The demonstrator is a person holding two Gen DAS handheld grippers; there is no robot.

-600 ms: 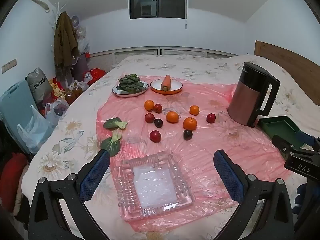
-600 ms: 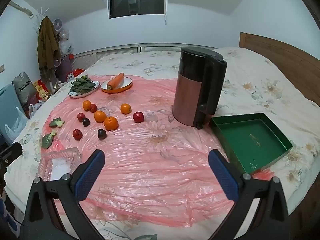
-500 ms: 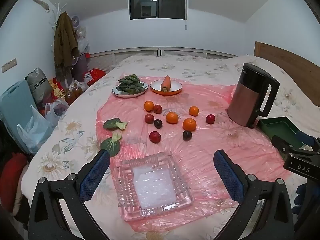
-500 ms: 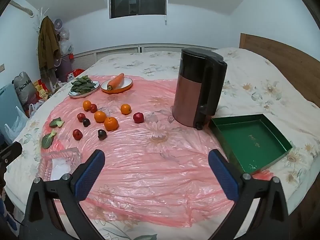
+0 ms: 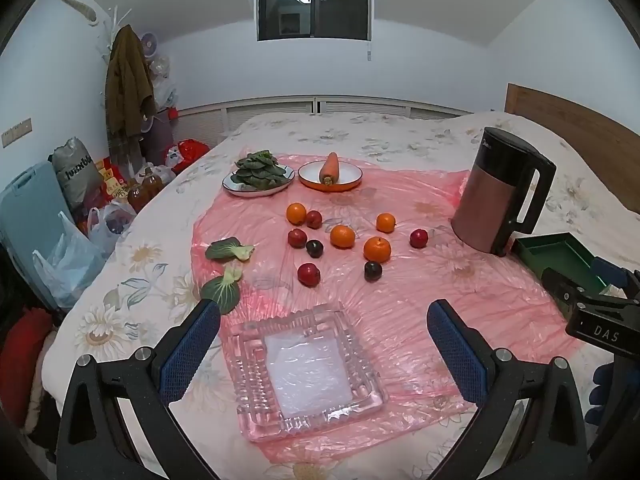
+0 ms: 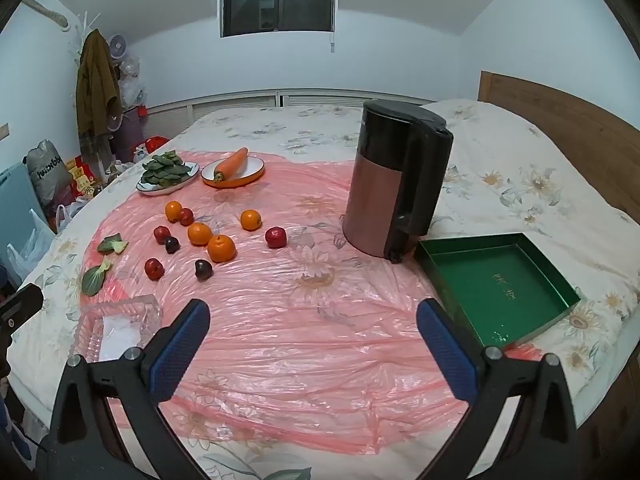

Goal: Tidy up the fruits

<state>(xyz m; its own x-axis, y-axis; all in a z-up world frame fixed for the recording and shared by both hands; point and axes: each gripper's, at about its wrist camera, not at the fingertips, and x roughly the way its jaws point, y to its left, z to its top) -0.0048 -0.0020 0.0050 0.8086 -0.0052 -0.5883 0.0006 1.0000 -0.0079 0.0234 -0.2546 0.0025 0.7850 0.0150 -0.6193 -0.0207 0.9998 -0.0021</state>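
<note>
Several oranges (image 5: 342, 236) (image 6: 221, 248) and small red and dark fruits (image 5: 309, 274) (image 6: 275, 237) lie loose on a pink plastic sheet (image 5: 400, 280) (image 6: 304, 320) spread on a bed. A clear glass tray (image 5: 304, 368) (image 6: 116, 326) sits empty at the sheet's near edge. A green box (image 6: 496, 288) (image 5: 556, 254) lies empty at the right. My left gripper (image 5: 326, 350) is open and empty above the glass tray. My right gripper (image 6: 314, 346) is open and empty over bare sheet, left of the green box.
A copper and black kettle (image 6: 394, 184) (image 5: 500, 196) stands between the fruits and the green box. A plate of greens (image 5: 258, 176) and a plate with a carrot (image 5: 330, 174) sit at the back. Two loose green leaves (image 5: 228, 248) lie left of the fruits.
Both grippers have barely shifted; the views have drifted slightly. Nothing was taken or released.
</note>
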